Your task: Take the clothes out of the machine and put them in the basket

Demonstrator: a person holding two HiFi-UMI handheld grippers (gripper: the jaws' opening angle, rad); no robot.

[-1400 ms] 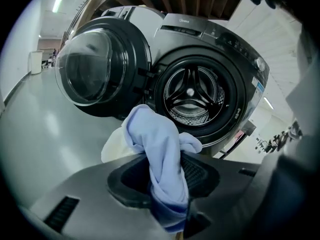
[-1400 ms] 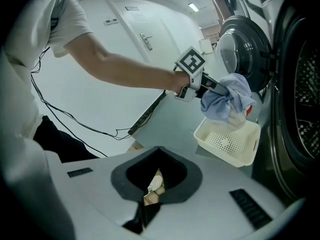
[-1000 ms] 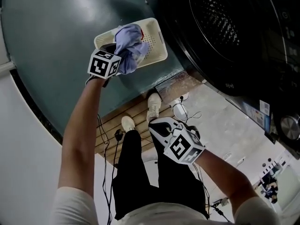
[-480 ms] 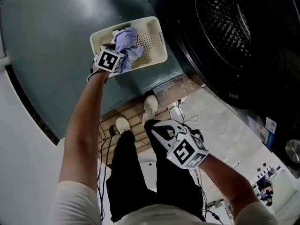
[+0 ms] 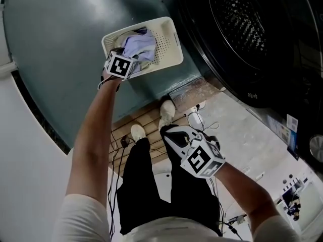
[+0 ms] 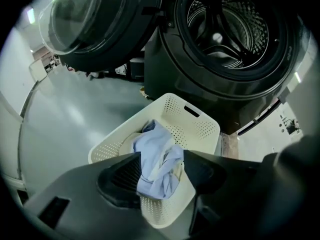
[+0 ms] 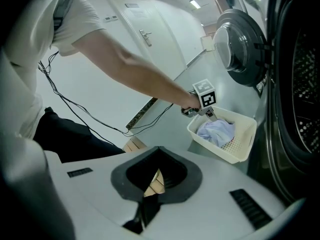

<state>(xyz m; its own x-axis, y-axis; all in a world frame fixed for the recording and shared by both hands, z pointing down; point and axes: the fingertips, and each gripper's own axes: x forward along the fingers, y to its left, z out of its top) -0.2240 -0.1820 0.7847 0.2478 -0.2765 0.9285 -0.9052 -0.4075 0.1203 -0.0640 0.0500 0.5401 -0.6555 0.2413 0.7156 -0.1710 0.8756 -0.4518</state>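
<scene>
Over the near rim of the laundry basket (image 6: pixel 202 130), our left gripper (image 6: pixel 161 170) has just been opening its jaws around the pale blue garment (image 6: pixel 156 151), which slumps into the basket, perhaps snagged on one pad. We should lift straight up off the basket. Our right gripper (image 7: pixel 149 206) waits closed and empty, well clear of it.

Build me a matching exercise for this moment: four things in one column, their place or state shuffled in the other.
1. pale blue cloth garment
2. white perforated plastic basket
3. round glass machine door
4. right gripper

a. swung open
b. jaws shut, nothing between them
c. lying in the basket
d. standing on the grey floor

Pairs: 1c, 2d, 3a, 4b
</scene>
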